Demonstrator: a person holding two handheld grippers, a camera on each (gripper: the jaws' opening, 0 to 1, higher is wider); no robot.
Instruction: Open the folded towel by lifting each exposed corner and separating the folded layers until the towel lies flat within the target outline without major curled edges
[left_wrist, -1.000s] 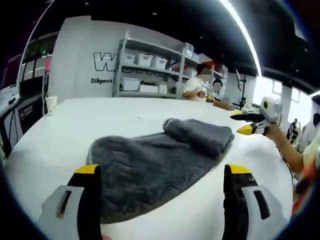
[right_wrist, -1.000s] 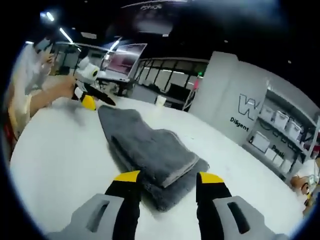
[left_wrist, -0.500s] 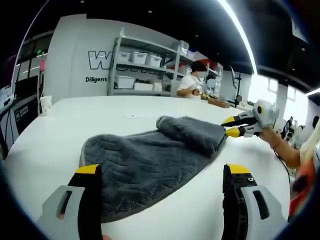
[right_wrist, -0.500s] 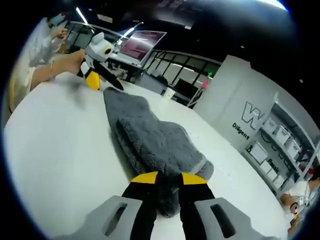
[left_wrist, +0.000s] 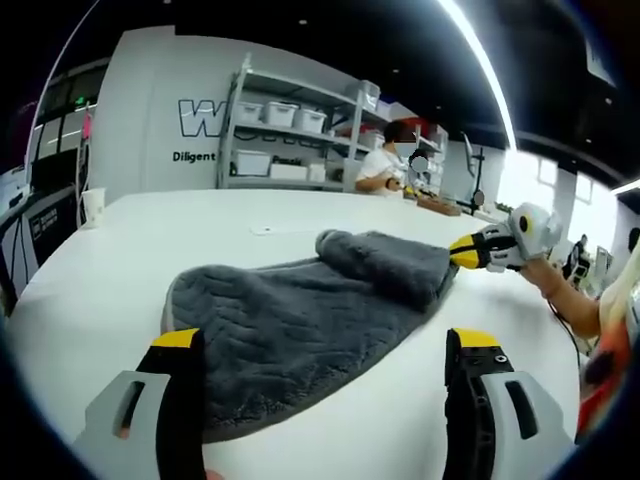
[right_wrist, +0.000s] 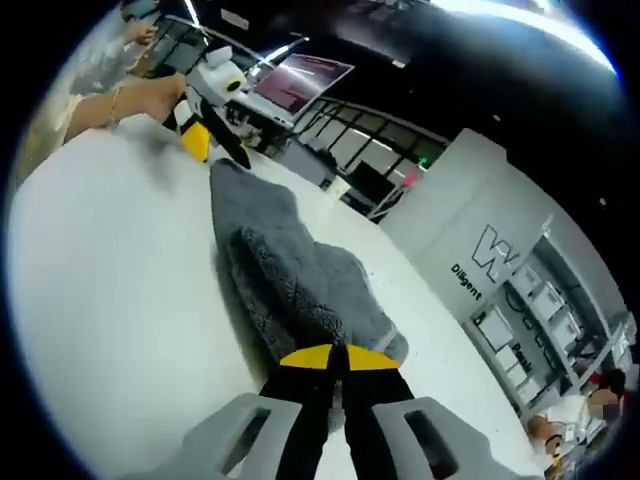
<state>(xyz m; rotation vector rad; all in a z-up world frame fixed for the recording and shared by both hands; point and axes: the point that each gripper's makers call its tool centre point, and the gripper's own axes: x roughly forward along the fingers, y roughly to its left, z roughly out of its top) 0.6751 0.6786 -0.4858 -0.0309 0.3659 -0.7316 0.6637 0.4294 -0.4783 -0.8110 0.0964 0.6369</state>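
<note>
**Right tongs pinching the towel's folded end, left tongs hanging open at the flat end**

Grey towel (left_wrist: 300, 320) is lying on the white table (left_wrist: 130, 240) — half opened. One part is spreading flat toward the left tongs (left_wrist: 325, 340); the other end is sitting doubled over as a thick roll (left_wrist: 385, 265). No target outline is readable on the table.

Right tongs (right_wrist: 335, 357) are sitting jaws together on the corner of that folded end (right_wrist: 335, 325), fabric bunching right at the yellow tips — judging it a real grip on the top layer, though how many layers are caught isn't clear. In the left gripper view the same tool (left_wrist: 490, 250) is showing at the far end of the roll, tips closed against the cloth.

Left tongs are hanging wide open, holding nothing, hovering just short of the flat end's hem.

Key geometry: the towel's long axis is running roughly from one tool to the other, so the fold needs peeling away from the left tongs along that axis. Right hand is the one on it — the left tongs are nearer the flat end and could pin it if the cloth starts dragging.
</note>
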